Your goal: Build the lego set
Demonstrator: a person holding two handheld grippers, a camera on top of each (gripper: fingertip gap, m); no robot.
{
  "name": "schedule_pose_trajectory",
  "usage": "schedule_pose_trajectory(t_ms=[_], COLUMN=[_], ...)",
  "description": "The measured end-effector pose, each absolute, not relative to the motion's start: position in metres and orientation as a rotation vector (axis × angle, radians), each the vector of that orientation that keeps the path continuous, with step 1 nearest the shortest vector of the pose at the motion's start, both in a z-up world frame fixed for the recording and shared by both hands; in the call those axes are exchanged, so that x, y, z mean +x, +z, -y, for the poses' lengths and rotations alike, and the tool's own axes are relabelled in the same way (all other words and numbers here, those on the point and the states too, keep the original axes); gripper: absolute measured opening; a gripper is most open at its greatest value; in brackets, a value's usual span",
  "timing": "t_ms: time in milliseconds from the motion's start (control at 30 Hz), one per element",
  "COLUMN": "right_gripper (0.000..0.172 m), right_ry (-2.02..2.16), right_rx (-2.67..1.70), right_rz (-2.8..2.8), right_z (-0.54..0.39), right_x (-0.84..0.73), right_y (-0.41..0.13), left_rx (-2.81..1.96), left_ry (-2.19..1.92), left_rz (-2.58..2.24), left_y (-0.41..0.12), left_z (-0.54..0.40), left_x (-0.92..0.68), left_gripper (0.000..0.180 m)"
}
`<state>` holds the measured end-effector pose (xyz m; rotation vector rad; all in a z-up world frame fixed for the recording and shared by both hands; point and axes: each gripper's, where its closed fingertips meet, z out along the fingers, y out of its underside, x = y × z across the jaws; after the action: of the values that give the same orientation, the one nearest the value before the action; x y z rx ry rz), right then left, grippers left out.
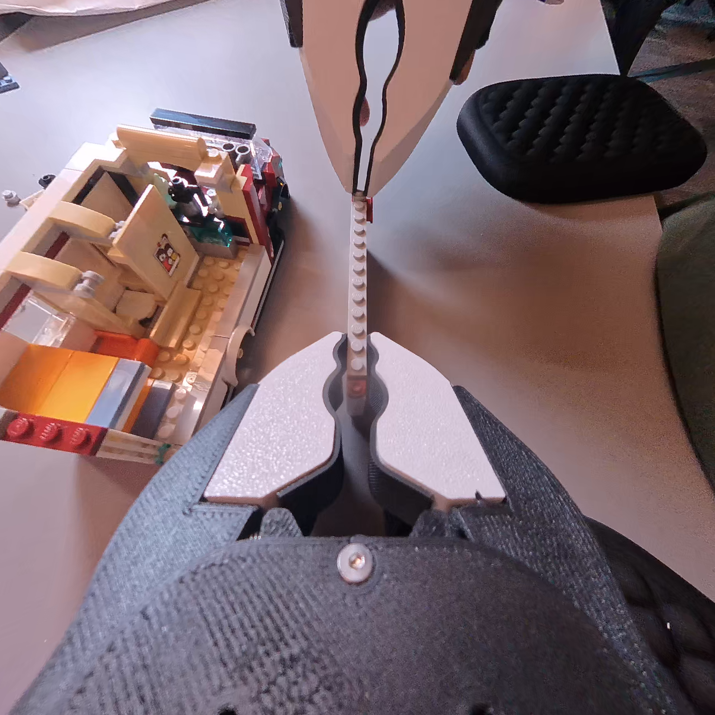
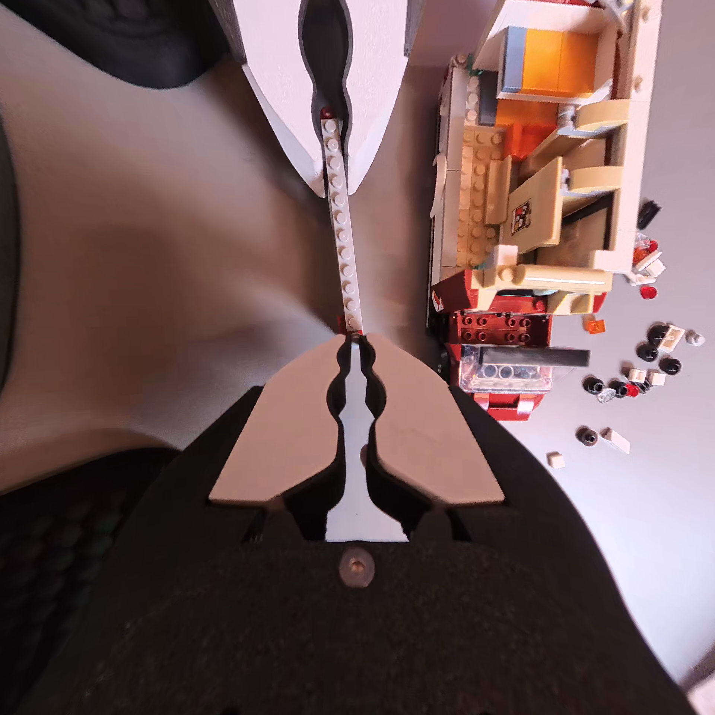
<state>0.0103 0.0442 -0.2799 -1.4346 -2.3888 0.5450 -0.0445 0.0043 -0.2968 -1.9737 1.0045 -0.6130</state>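
A long white bumpy brick strip [image 1: 358,271] is stretching between the left claw [image 1: 356,340] and right claw [image 2: 356,338], both squeezing its ends.

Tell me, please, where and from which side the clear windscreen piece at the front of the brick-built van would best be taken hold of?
Probably across the short width of the clear windscreen piece, coming down from above. It lies flat on the dark red front of the van; its long edges look exposed there, while the black bar covers one side.
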Motion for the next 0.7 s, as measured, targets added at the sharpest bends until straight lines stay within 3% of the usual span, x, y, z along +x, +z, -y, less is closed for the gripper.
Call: schedule_pose_trajectory(t_ms=[267, 533, 567, 633, 700], right_gripper=[0.004, 0.004, 0.005, 0.025, 0.03], right_ry=[0.312, 0.396, 0.452, 0.593, 0.653], right_rx=[-1.382, -1.41, -1.42, -1.415, -1.415], right_rz=[2.484, 2.39, 2.348, 2.262, 2.186], right_z=[-0.044, -0.045, -0.045, -0.043, -0.045], right_x=[0.009, 0.006, 0.006, 0.008, 0.013], right_y=[-0.281, -0.28, -0.277, -0.269, -0.269], left_rx=[-1.979, -1.992, -1.994, -1.999, -2.011], left_ry=[-0.617, -0.643, -0.653, -0.67, -0.7], left_rz=[-0.998, -0.98, -0.976, -0.974, -0.957], left_y=[-0.297, -0.297, -0.296, -0.296, -0.296], left_z=[-0.004, -0.003, -0.003, -0.003, -0.003], left_x=[-0.044, -0.045, -0.045, -0.045, -0.045], left_gripper=[0.009, 0.009, 0.009, 0.009, 0.009])
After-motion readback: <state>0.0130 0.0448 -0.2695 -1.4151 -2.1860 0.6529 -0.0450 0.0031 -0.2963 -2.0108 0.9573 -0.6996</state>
